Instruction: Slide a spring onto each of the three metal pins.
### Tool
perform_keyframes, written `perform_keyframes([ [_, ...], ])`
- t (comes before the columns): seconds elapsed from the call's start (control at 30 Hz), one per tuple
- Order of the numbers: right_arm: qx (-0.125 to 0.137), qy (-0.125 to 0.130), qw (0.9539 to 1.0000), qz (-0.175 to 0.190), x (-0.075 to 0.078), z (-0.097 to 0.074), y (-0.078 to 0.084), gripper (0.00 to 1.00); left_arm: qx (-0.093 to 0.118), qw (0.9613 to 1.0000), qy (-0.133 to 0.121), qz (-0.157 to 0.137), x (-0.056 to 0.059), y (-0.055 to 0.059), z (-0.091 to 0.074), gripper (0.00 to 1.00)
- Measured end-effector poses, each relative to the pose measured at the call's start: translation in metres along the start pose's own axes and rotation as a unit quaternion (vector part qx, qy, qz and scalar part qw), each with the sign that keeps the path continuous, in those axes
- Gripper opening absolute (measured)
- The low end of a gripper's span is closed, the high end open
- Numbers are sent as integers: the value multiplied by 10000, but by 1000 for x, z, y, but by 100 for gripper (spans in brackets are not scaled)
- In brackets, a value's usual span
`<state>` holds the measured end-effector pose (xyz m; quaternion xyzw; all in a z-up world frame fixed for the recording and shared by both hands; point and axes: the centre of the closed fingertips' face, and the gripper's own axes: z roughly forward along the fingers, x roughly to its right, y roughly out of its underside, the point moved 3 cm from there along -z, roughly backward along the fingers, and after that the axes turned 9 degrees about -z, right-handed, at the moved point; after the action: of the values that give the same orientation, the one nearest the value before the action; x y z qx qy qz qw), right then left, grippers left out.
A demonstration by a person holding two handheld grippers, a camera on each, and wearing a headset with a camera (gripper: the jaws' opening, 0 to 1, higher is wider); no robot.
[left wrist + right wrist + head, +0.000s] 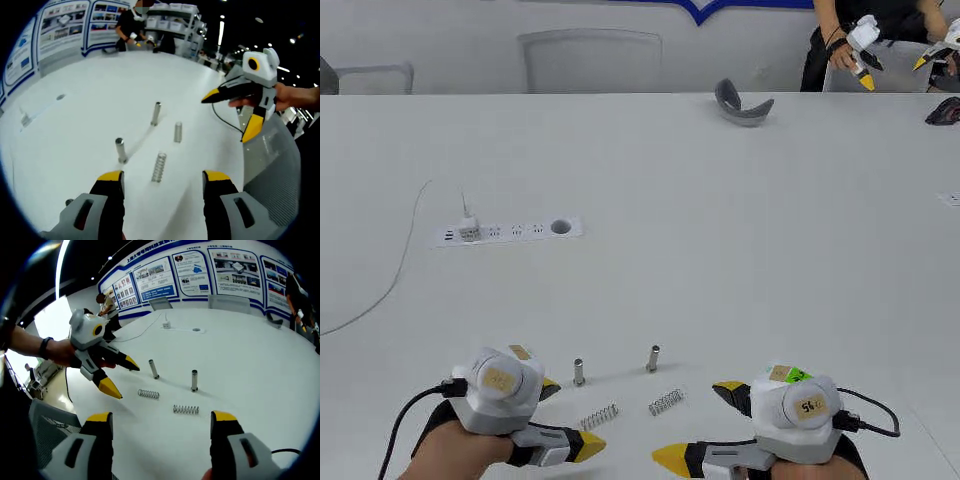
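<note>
Left claw (pixel 163 176) and right claw (pixel 161 416) gape empty (stickers (pixel 499 379) illegible) near loose springs (pixel 666 402).

the left gripper (pixel 570 415) and right gripper (pixel 695 422) are cased grey-white, jaws tipped yellow. black cables (pixel 408 410) are attached. a black wristband (pixel 46 346) is worn.

Desk (pixel 740 270), free room: a wide bare surface is noted between the power strip (pixel 508 231) and the near edge, and to the strip's right.

Obstacles:
- One upright pin (pixel 579 372) and a second pin (pixel 653 358), set apart, well nearer than the strip.
- One spring (pixel 600 416) and a second spring (pixel 666 402), laid flat just nearer still.
- A thin cable (pixel 392 285), left of the strip.
- A grey curved object (pixel 742 104), far beyond the strip.
</note>
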<state>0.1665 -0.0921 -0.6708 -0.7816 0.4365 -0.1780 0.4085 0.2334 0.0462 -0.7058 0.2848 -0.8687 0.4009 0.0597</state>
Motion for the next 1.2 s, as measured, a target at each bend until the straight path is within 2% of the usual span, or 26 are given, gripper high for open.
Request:
perform_keyframes([
  [0.13,-26,-14,10000,-24,0,-1,0,82,-101,9999,23,35,-1,3,9,63],
  [0.4,-31,-26,10000,-10,-2,-1,0,82,-162,9999,-6,48,-5,8,21,54],
  [0.7,-62,-54,10000,17,-5,0,3,81,-140,9999,-94,-33,-9,11,32,38],
  [0.83,-67,-62,10000,23,-6,1,4,81,-161,9998,-128,-19,-10,14,36,34],
  [1.03,-66,-54,10000,46,-5,0,5,80,-316,9981,-210,478,-8,18,37,27],
  [1.2,-73,-64,9999,48,-6,1,4,80,-337,9965,-345,684,-9,18,37,19],
])
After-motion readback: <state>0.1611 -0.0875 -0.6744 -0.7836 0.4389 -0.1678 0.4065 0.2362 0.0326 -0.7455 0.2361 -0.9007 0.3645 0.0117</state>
